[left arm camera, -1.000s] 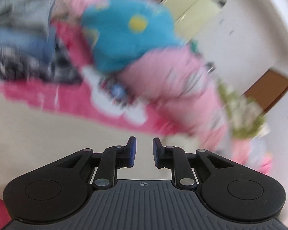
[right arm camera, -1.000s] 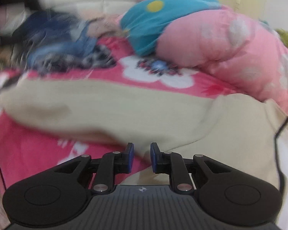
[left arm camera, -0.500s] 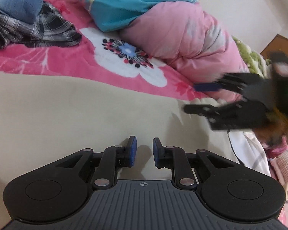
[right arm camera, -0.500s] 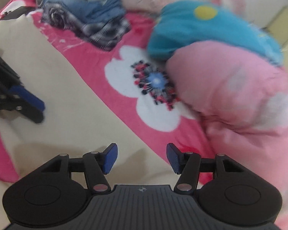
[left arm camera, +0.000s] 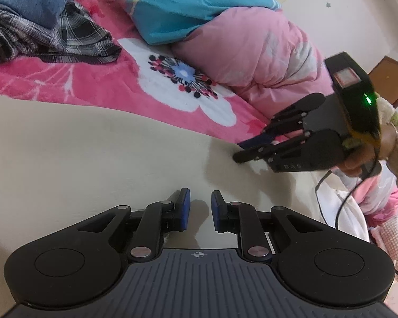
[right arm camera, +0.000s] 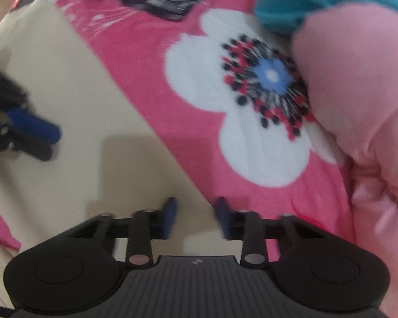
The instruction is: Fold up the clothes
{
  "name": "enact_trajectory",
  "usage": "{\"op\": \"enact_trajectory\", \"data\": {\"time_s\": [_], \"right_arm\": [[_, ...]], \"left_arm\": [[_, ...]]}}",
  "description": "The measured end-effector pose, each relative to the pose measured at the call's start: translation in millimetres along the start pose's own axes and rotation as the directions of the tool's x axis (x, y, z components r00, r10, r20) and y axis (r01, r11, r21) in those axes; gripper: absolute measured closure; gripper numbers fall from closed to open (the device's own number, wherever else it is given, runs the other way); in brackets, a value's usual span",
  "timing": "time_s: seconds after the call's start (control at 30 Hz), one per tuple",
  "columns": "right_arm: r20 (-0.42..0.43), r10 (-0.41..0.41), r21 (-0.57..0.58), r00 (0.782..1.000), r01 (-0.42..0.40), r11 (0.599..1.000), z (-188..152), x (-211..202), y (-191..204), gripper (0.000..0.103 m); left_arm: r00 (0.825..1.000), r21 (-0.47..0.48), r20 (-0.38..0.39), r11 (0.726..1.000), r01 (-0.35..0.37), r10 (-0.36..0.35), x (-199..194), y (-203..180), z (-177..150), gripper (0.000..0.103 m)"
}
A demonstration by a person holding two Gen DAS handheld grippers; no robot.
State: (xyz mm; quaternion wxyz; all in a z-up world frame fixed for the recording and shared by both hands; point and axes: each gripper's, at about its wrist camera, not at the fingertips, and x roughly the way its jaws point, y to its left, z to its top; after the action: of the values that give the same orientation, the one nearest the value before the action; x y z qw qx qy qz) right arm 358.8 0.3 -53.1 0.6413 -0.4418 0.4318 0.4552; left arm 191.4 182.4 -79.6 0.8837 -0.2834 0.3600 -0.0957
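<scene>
At far left, a plaid garment (left arm camera: 53, 39) is heaped with blue clothes (left arm camera: 26, 5) on the bed's pink floral blanket (left arm camera: 92, 82). The cream garment (left arm camera: 79, 153), the piece to fold, lies spread flat across the blanket. Over it the left tool (left arm camera: 198, 208) hovers, fingers slightly parted and grasping nothing. Rightward, the right tool (left arm camera: 238, 151) is released too, straddling the garment's edge; closing here may likely pinch the blanket along with the cloth.
</scene>
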Motion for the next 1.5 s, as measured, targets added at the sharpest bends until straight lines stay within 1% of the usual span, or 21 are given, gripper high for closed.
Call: {"op": "enact_trajectory", "data": {"time_s": [0.03, 0.1, 0.2, 0.3, 0.33, 0.5, 0.57, 0.63, 0.7, 0.77, 0.83, 0.9, 0.97, 1.03, 1.13, 1.27, 1.3, 1.37, 1.43, 1.47, 1.5], "right_arm": [[0.016, -0.031, -0.016, 0.999, 0.031, 0.999, -1.5, -1.1, 6.8, 0.098], [0.066, -0.094, -0.030, 0.993, 0.096, 0.995, -5.9, -8.7, 16.4, 0.102], [0.173, -0.170, -0.008, 0.970, 0.174, 0.985, -9.4, -27.8, 22.2, 0.102], [0.236, -0.250, -0.004, 0.939, 0.258, 0.966, -5.2, -30.3, 25.6, 0.103], [0.250, -0.278, -0.003, 0.927, 0.288, 0.958, -4.5, -27.0, 26.5, 0.103], [0.226, -0.319, 0.059, 0.921, 0.314, 0.948, -0.9, 13.3, 19.4, 0.103], [0.252, -0.357, 0.203, 0.899, 0.312, 0.928, -10.3, -2.3, 4.2, 0.103], [0.274, -0.400, 0.349, 0.874, 0.297, 0.889, -20.3, -19.5, -11.7, 0.103], [0.288, -0.445, 0.487, 0.848, 0.271, 0.830, -30.4, -36.8, -27.5, 0.102], [0.294, -0.461, 0.653, 0.837, 0.176, 0.737, -53.5, -64.5, -40.9, 0.099], [0.316, -0.405, 0.759, 0.858, 0.027, 0.651, -80.4, -83.2, -46.8, 0.097], [0.332, -0.325, 0.794, 0.885, -0.076, 0.603, -96.8, -84.9, -39.3, 0.097], [0.342, -0.234, 0.785, 0.910, -0.140, 0.604, -99.5, -71.6, -23.5, 0.097], [0.343, -0.145, 0.757, 0.928, -0.182, 0.628, -91.1, -49.3, -7.1, 0.097], [0.319, -0.079, 0.744, 0.944, -0.198, 0.638, -66.5, -10.3, 7.6, 0.097], [0.358, -0.181, 0.782, 0.916, -0.188, 0.594, -36.5, 5.8, -4.2, 0.097], [0.338, -0.213, 0.808, 0.917, -0.167, 0.565, -31.7, 7.5, -9.6, 0.097], [0.328, -0.207, 0.845, 0.922, -0.188, 0.500, -29.5, 5.4, -14.7, 0.096], [0.362, -0.169, 0.828, 0.917, -0.232, 0.510, -28.4, -10.5, -5.4, 0.096], [0.385, -0.142, 0.801, 0.912, -0.254, 0.542, -28.6, -21.8, 5.4, 0.095], [0.408, -0.114, 0.771, 0.906, -0.275, 0.575, -28.9, -33.5, 16.8, 0.089]], "left_arm": [[1.000, 0.002, 0.005, 1.000, -0.006, 0.006, -1.0, -0.2, -0.2, 0.085], [1.000, 0.008, 0.018, 1.000, -0.024, 0.024, -3.0, -0.5, -0.4, 0.085], [0.998, 0.027, 0.041, 0.998, -0.056, 0.055, -5.1, -2.2, -1.2, 0.085], [0.996, 0.041, 0.051, 0.996, -0.075, 0.073, -4.9, -3.0, -1.3, 0.085], [0.996, 0.044, 0.053, 0.996, -0.080, 0.077, -4.7, -3.2, -1.3, 0.085], [0.996, 0.034, 0.053, 0.996, -0.077, 0.075, -3.8, 0.6, -0.5, 0.085], [0.994, 0.033, 0.065, 0.996, -0.086, 0.084, -6.0, 0.9, 0.0, 0.085], [0.991, 0.034, 0.087, 0.994, -0.104, 0.101, -9.1, 0.5, 0.7, 0.085], [0.987, 0.033, 0.110, 0.992, -0.125, 0.120, -12.2, 0.8, 2.0, 0.085], [0.980, 0.025, 0.134, 0.988, -0.152, 0.147, -14.8, 2.3, 3.4, 0.085], [0.971, 0.012, 0.152, 0.982, -0.191, 0.187, -15.9, 5.2, 4.7, 0.085], [0.961, -0.011, 0.166, 0.975, -0.224, 0.222, -17.1, 9.7, 6.6, 0.085], [0.951, -0.039, 0.180, 0.968, -0.247, 0.250, -18.7, 15.1, 8.9, 0.085], [0.940, -0.068, 0.198, 0.960, -0.270, 0.278, -21.5, 22.3, 12.1, 0.085], [0.926, -0.110, 0.212, 0.950, -0.293, 0.311, -25.6, 33.9, 17.1, 0.085], [0.894, -0.170, 0.248, 0.926, -0.338, 0.372, -34.6, 49.9, 24.6, 0.085], [0.888, -0.193, 0.251, 0.919, -0.344, 0.385, -37.7, 55.1, 26.0, 0.085], [0.876, -0.240, 0.257, 0.905, -0.352, 0.409, -43.8, 65.7, 28.8, 0.085], [0.877, -0.277, 0.259, 0.901, -0.335, 0.405, -49.3, 73.3, 30.5, 0.085], [0.877, -0.293, 0.260, 0.899, -0.326, 0.403, -51.8, 76.2, 31.5, 0.085], [0.878, -0.300, 0.263, 0.899, -0.321, 0.401, -53.0, 77.3, 32.2, 0.085]]}}
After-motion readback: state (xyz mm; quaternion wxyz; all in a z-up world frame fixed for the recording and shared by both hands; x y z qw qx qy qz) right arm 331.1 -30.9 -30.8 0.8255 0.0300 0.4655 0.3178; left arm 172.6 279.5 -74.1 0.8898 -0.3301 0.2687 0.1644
